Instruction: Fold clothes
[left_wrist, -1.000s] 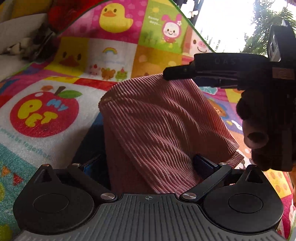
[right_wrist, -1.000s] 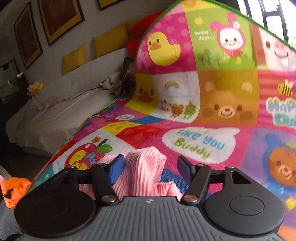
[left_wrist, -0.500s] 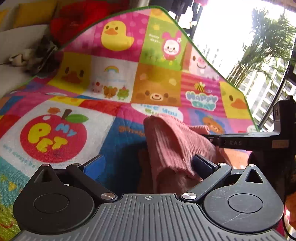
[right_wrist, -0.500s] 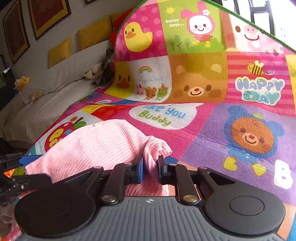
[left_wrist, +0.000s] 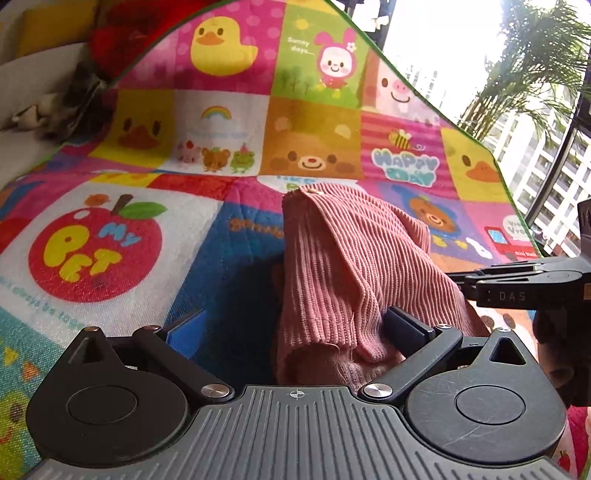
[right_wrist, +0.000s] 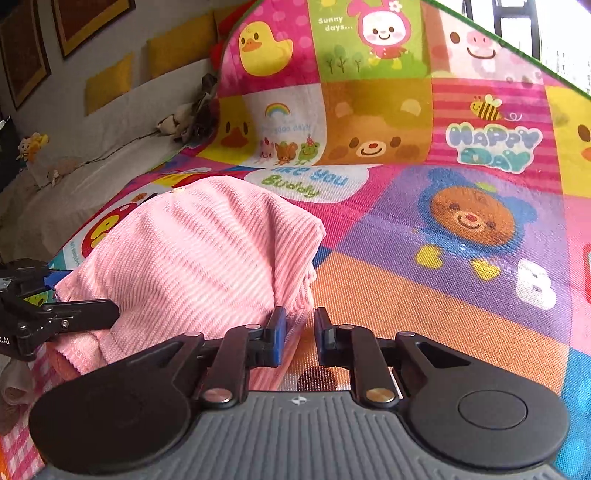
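**Pink garment bunched between both grippers**

On the cartoon play mat (right_wrist: 424, 302), a pink ribbed garment (right_wrist: 207, 258) lay heaped. Left gripper (left_wrist: 295, 328) stood wide apart, cloth draped against its right finger, unclamped. Right gripper (right_wrist: 300, 338) had its jaws nearly together; a strip of cloth hung in the gap, grip uncertain. Beyond lay a grey sofa (right_wrist: 92, 166) with yellow cushions (right_wrist: 177, 48); framed pictures (right_wrist: 92, 22) hung above.

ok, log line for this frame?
left tool: open | right tool: shut on pink ribbed garment edge | garment: bunched on cartoon play mat
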